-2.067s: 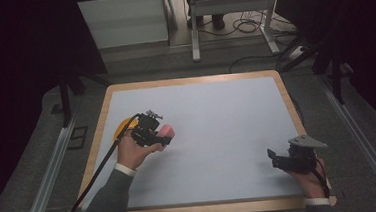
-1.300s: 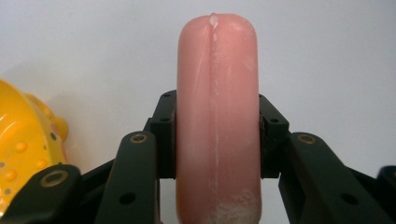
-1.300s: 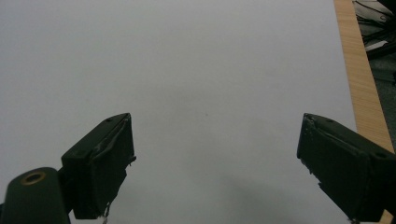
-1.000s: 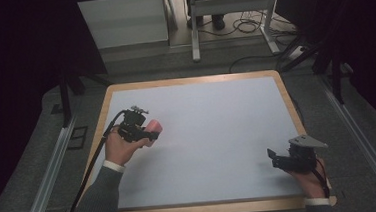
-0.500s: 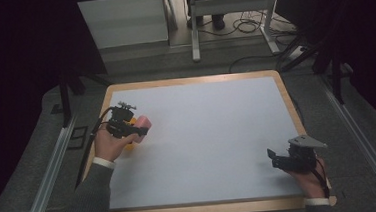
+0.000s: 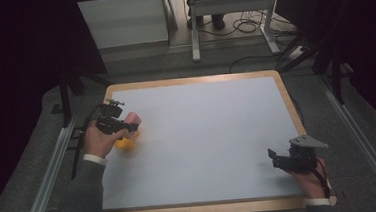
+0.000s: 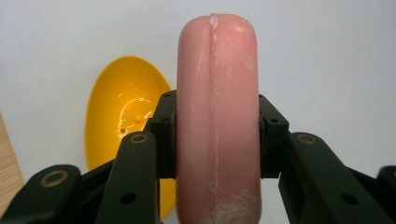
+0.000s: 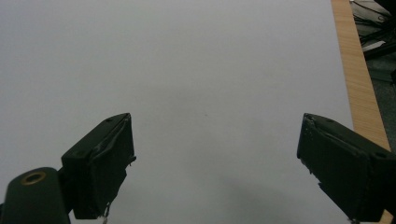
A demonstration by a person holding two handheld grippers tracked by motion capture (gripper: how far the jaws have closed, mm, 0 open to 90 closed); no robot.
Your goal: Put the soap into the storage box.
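A pink sausage-shaped piece (image 7: 217,116) is clamped between the jaws of my left gripper (image 7: 217,135), which is shut on it. It hangs just above a yellow oval bowl (image 7: 119,116) lying open side up on the white table. In the high view the left gripper (image 6: 122,124) holds the pink piece (image 6: 133,119) near the table's left edge, over the yellow bowl (image 6: 127,142). My right gripper (image 6: 276,159) rests at the front right of the table. Its jaws stand wide apart in the right gripper view (image 8: 215,168) with nothing between them.
The white table top (image 6: 208,134) has a wooden rim (image 6: 194,79). A wood edge strip (image 8: 357,70) runs close on the right of the right gripper. Metal rails and dark floor flank the table; desk legs and cables stand behind it.
My left gripper has carried the pink piece left and away from me, from the middle left of the table to near the left edge above the yellow bowl. The right gripper stayed still.
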